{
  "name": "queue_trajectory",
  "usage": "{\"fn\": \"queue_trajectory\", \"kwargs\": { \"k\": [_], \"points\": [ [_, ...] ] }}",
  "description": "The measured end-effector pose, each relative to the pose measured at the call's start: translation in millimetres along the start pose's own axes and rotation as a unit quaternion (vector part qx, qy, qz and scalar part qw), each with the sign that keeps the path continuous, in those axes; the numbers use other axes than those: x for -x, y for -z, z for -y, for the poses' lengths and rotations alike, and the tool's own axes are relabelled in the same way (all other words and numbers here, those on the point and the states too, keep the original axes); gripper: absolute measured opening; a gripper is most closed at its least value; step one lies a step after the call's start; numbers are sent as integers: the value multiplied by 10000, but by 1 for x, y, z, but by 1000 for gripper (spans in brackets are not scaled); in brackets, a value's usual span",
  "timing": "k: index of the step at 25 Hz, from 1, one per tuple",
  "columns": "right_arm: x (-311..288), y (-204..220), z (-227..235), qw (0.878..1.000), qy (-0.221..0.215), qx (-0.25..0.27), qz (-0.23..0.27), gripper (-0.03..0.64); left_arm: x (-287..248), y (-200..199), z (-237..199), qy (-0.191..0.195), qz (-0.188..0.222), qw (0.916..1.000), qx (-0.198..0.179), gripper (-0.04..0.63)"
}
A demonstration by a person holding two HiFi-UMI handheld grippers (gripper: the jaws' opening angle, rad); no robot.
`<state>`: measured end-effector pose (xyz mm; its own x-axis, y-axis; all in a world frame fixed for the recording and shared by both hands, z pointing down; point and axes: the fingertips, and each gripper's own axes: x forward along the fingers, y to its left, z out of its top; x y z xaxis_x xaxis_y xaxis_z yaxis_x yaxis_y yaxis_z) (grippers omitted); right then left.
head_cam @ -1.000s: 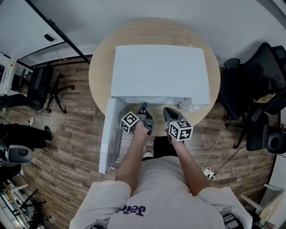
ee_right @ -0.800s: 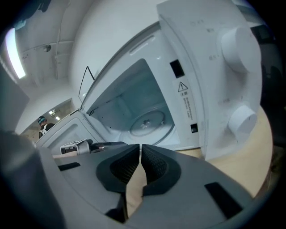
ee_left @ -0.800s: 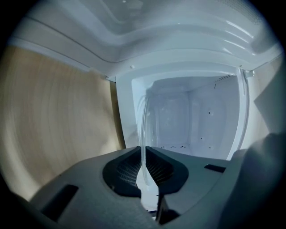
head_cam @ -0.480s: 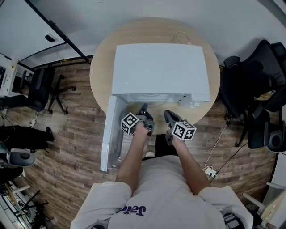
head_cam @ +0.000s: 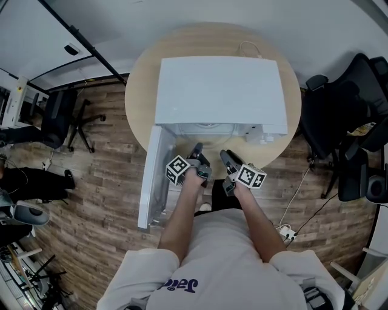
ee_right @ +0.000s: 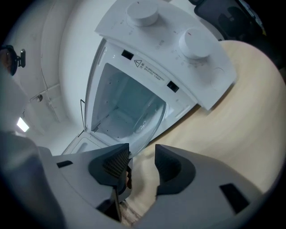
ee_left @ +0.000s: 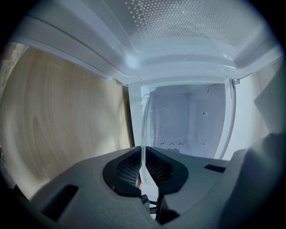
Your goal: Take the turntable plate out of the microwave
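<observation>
The white microwave (head_cam: 218, 91) stands on a round wooden table (head_cam: 136, 103) with its door (head_cam: 151, 181) swung open at the left. The clear glass turntable plate (ee_left: 187, 129) is tilted on edge at the cavity mouth. My left gripper (ee_left: 143, 167) is shut on its rim, which runs edge-on between the pads. My right gripper (ee_right: 142, 163) is opening. The plate (ee_right: 149, 118) ends at the tip of the left pad and the gap between the pads holds nothing. In the head view both grippers, the left (head_cam: 198, 158) and the right (head_cam: 225, 158), sit side by side before the cavity.
Two control knobs (ee_right: 142, 11) (ee_right: 194, 42) sit on the microwave's front panel. The open door hangs over the table edge beside my left hand. Black office chairs (head_cam: 339, 121) (head_cam: 57, 118) stand on the wood floor at both sides. A cable and power strip (head_cam: 284, 232) lie at the right.
The right gripper's jaws have parted and its marker cube has rolled and drawn slightly toward the person. The left gripper has shifted a little to the right, still clamped on the plate rim.
</observation>
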<state>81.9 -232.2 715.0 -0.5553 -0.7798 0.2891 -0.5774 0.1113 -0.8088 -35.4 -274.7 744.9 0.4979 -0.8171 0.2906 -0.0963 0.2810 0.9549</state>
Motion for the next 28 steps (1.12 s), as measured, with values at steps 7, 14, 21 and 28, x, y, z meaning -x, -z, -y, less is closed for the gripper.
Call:
{"fn": "queue_trajectory", "kwargs": {
  "k": [7,14,21,28],
  "points": [
    [-13,5,-3,9950,-390,-874,271,212,13,6,-2,-27,-57,9999,89,32],
    [-35,0,11,9798,-606,-1817,575,222,25,17,-4,-39,-144,9997,178,32],
    [-60,-17,5,9702,-896,-2095,819,222,35,16,-2,-35,-133,9996,247,32],
    [-71,-22,14,9705,-658,-2175,806,221,43,22,1,86,-271,9994,203,32]
  ]
}}
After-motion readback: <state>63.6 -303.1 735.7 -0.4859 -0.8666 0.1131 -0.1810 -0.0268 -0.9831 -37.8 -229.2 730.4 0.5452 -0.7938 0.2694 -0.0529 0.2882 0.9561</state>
